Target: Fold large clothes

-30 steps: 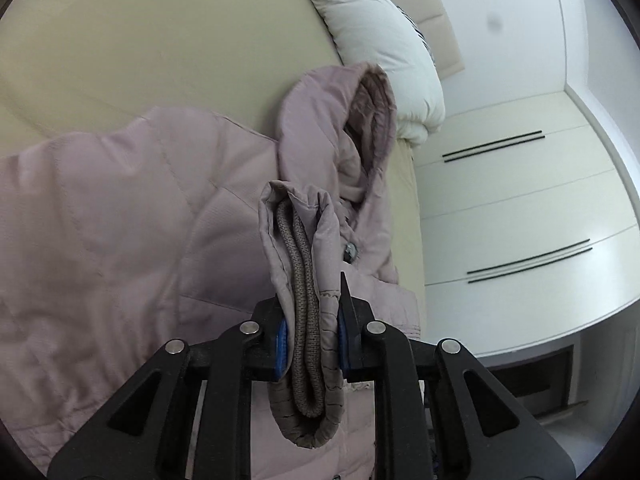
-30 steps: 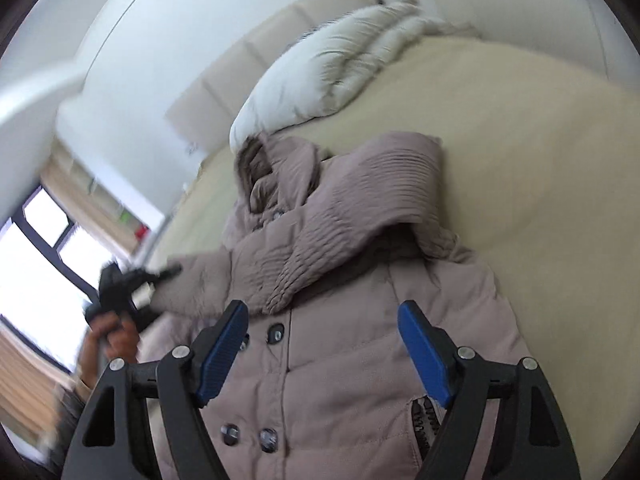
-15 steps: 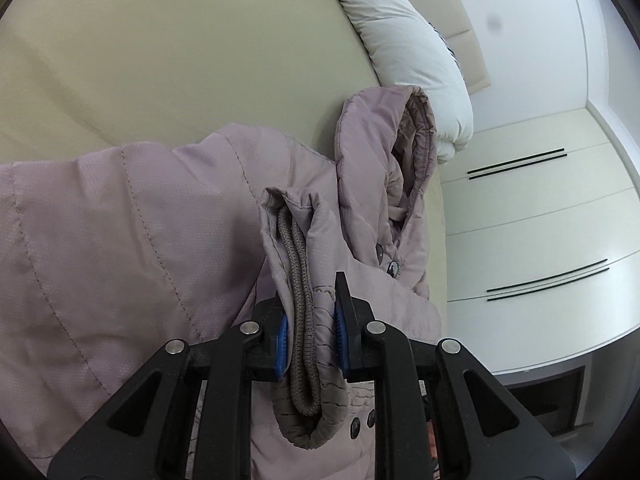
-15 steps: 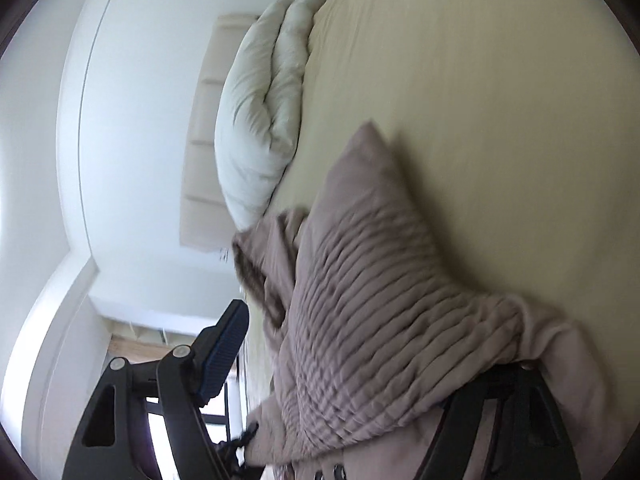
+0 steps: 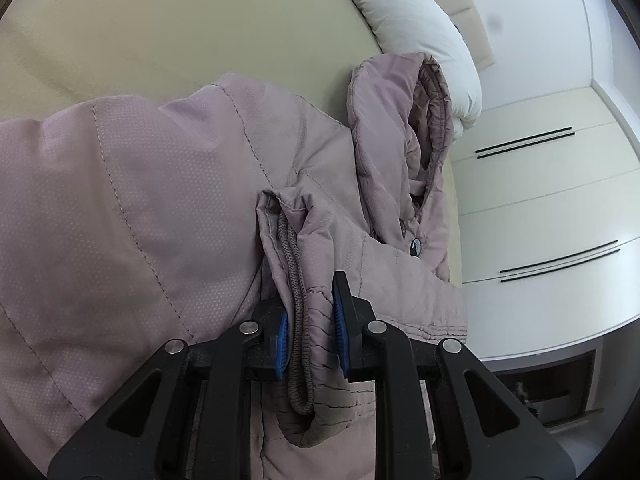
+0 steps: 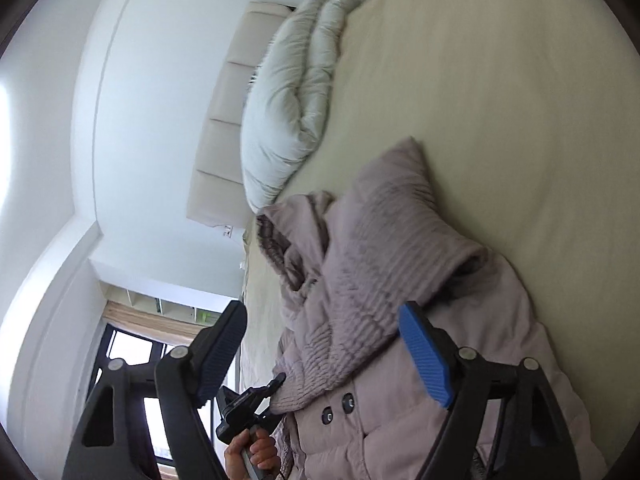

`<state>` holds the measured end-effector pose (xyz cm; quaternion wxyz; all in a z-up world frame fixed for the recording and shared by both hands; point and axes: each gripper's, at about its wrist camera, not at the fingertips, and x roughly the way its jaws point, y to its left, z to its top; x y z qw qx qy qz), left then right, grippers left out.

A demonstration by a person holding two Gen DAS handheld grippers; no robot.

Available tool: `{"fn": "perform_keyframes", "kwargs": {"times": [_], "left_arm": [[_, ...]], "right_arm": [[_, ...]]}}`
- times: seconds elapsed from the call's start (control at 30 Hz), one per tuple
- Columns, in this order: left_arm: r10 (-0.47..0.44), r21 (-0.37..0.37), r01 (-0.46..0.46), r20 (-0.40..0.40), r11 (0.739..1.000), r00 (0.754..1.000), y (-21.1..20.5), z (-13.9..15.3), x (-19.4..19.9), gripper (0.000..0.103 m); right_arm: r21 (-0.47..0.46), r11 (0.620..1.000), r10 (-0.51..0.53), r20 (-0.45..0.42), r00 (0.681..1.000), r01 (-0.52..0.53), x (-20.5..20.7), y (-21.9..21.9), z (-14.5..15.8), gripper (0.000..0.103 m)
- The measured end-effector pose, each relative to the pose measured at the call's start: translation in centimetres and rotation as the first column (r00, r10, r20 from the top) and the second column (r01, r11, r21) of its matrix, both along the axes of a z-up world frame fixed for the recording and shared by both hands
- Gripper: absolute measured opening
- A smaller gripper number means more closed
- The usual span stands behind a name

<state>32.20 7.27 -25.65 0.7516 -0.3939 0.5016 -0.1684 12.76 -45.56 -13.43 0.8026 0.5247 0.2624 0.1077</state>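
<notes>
A mauve padded hooded coat [image 5: 132, 208] lies on a cream bed [image 5: 160, 28]. My left gripper [image 5: 310, 332] is shut on the coat's sleeve cuff [image 5: 300, 320], with the ribbed inner cuff showing between the blue pads. The hood [image 5: 404, 120] lies toward the pillow. In the right wrist view the coat [image 6: 400, 288] lies front up with one sleeve folded across the chest. My right gripper [image 6: 324, 356] is open and empty above the coat. The left gripper [image 6: 256, 400] shows there holding the cuff at the coat's left side.
A white duvet or pillow [image 6: 292, 108] lies at the padded headboard [image 6: 224, 120]. White wardrobe doors [image 5: 540, 208] stand beside the bed. A window [image 6: 128, 356] is at the room's far side. Bare cream sheet [image 6: 500, 92] lies beyond the coat.
My left gripper has carried the cuff further over the coat's body toward the hood. My right gripper has swung and tilted over the coat, still open.
</notes>
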Motion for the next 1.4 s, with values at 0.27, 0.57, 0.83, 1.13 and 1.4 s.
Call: {"fn": "perform_keyframes", "kwargs": {"times": [0.27, 0.57, 0.83, 1.13, 1.4], "left_arm": [[-0.018, 0.040, 0.017, 0.023, 0.999, 1.000, -0.8, -0.1, 0.0, 0.020], [-0.036, -0.007, 0.037, 0.078, 0.999, 0.996, -0.6, -1.0, 0.0, 0.022], [-0.035, 0.036, 0.031, 0.106, 0.999, 0.994, 0.1, 0.2, -1.7, 0.030], [0.163, 0.085, -0.178, 0.163, 0.980, 0.973, 10.6, 4.5, -16.3, 0.058], [0.625, -0.015, -0.625, 0.061, 0.780, 0.778, 19.6, 1.9, -34.3, 0.066]], "right_arm": [[-0.156, 0.980, 0.114, -0.054, 0.992, -0.121, 11.3, 2.3, -0.6, 0.098], [-0.111, 0.989, 0.093, -0.053, 0.994, -0.098, 11.1, -0.6, -5.4, 0.088], [-0.240, 0.963, 0.087, -0.150, 0.985, -0.122, 14.7, 0.2, -7.6, 0.095], [-0.269, 0.960, 0.071, -0.035, 0.997, -0.078, 9.2, 2.6, -1.3, 0.096], [-0.235, 0.926, 0.314, 0.044, 0.949, -0.295, 5.3, 13.8, 1.0, 0.098]]}}
